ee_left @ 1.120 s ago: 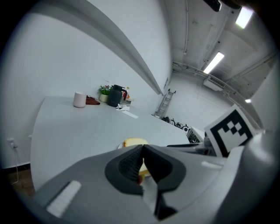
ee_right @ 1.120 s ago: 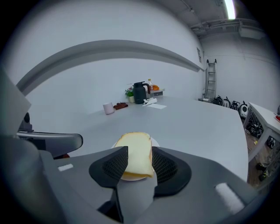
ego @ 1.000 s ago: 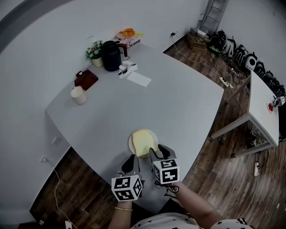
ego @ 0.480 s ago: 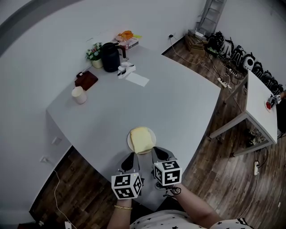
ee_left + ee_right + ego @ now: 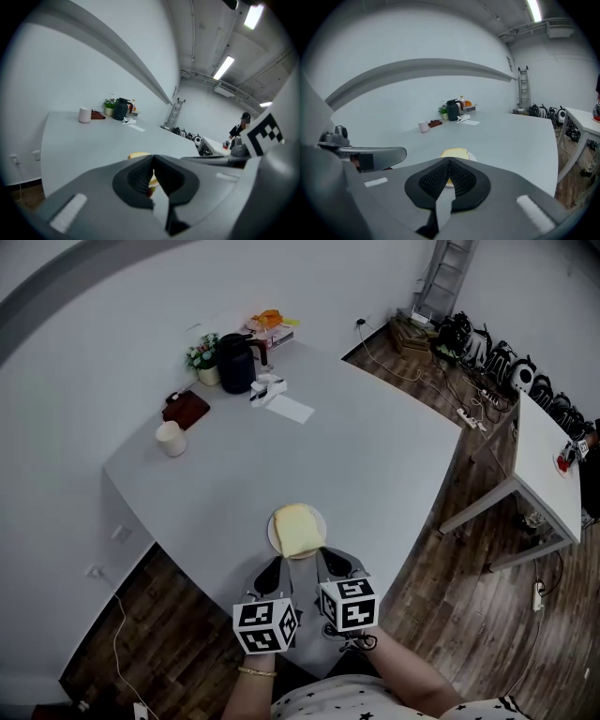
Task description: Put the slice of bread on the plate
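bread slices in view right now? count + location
1. The bread slice lies on the plate, near the front edge of the grey table. No other slice shows on the table; anything beneath this one would be hidden.

The head view looks steeply down from above the surface (image 5: 375,456), with the left tongs (image 5: 273,570) and right tongs (image 5: 327,563) at its 6 o'clock edge. Each gripper view rides low just behind its own tongs, close over the surface, and faces across it. All three views share the bread (image 5: 296,529), its plate (image 5: 272,538) and the far kettle (image 5: 236,362), at the head view's 11 o'clock.
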Demonstrator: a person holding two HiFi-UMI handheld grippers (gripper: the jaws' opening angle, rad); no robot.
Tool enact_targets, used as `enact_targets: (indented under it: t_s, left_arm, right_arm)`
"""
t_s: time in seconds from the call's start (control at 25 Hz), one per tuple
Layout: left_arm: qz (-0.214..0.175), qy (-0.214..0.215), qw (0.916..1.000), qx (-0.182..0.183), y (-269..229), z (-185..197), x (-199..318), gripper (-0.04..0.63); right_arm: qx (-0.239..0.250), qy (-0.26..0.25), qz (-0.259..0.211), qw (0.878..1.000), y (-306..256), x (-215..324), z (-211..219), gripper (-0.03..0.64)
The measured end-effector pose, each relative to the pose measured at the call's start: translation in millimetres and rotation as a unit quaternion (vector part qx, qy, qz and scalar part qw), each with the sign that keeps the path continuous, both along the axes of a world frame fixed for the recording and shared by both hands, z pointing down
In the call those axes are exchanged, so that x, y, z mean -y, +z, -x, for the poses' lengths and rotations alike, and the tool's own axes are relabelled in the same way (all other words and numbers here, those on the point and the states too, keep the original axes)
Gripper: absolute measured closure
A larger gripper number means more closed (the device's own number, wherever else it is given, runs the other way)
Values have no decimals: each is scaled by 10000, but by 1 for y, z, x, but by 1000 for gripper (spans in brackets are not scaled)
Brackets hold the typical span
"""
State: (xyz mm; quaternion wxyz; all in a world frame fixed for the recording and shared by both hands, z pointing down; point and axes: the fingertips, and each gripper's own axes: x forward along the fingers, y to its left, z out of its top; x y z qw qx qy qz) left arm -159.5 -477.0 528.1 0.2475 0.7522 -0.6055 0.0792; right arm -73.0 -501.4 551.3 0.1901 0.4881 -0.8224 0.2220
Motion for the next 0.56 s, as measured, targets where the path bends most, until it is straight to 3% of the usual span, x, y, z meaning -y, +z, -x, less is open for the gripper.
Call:
enact_targets:
  t_s: [0.56]
  left_arm:
    - [-28,16,10000,86,-3,0,2,588]
  right_arm:
    - [-4,-27,-120,9999,-10,0,0,618]
